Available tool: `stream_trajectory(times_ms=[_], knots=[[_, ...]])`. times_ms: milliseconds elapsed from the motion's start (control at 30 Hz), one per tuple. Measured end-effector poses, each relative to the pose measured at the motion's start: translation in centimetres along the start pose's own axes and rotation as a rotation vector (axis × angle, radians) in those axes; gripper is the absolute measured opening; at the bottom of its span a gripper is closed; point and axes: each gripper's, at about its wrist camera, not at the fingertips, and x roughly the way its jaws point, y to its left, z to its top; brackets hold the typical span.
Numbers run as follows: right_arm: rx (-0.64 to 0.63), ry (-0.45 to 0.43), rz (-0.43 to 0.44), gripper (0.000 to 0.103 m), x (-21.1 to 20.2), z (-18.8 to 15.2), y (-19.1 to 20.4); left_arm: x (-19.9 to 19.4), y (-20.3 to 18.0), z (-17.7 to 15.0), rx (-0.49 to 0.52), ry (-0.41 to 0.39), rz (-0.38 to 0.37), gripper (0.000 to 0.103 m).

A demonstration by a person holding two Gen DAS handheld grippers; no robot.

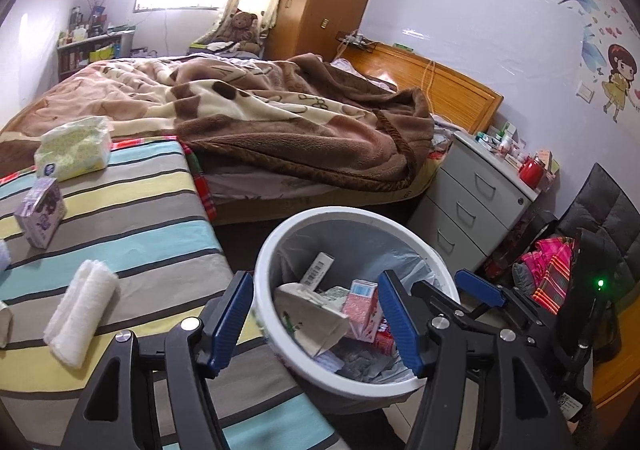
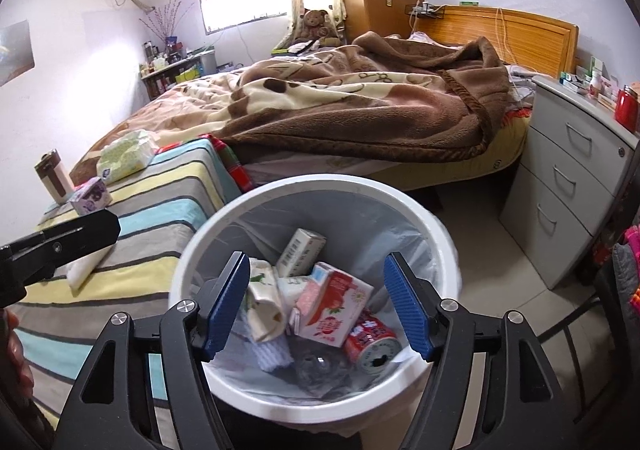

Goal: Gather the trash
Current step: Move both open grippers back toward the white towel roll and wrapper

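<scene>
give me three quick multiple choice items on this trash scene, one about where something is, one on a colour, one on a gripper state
1. Where is the purple carton?
A. on the striped table cover
B. inside the bin
C. on the drawer unit

2. What colour is the bin's rim?
A. black
B. white
C. green

3. How is the right gripper?
A. shut on a can
B. shut on a towel
C. open, empty, above the bin

Answers:
1 A, the carton stands on the striped table cover near the tissue pack.
2 B, the rim shows white around the liner.
3 C, its blue pads stand wide apart with nothing between.
</scene>
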Motion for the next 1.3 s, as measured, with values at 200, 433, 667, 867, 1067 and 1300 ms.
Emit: stream_trajectory(times_ms=[200,433,667,867,1067,1300], knots=[[-0.003,-0.003,0.029,0.071,0.0,0.1,1.4,-1.7,1.9,-0.4,-0.025,-0.024,0.036,0.065],[-0.013,-0.012,0.079,0.076,0.0,0.1,3.4,-3.7,4.7,-1.0,-0.070,-0.056,0.083,0.065],[-0.018,-0.013,0.114,0.076,0.4,0.2,5.4,-6.5,8.2,-1.5,-0.137,-0.102,0.145,0.065],[-0.046,0.005,0.176,0.078,0.8,-0.1,7.5,-8.7,12.6,-2.4,-0.226,-0.131,0.214,0.068],[-0.066,0.029,0.224,0.080,1.3,-0.3,9.6,-10.5,16.2,-3.4,-0.294,-0.152,0.261,0.069],[-0.096,0.086,0.300,0.080,2.5,-0.6,12.6,-12.2,20.6,-4.8,-0.374,-0.158,0.333,0.069]])
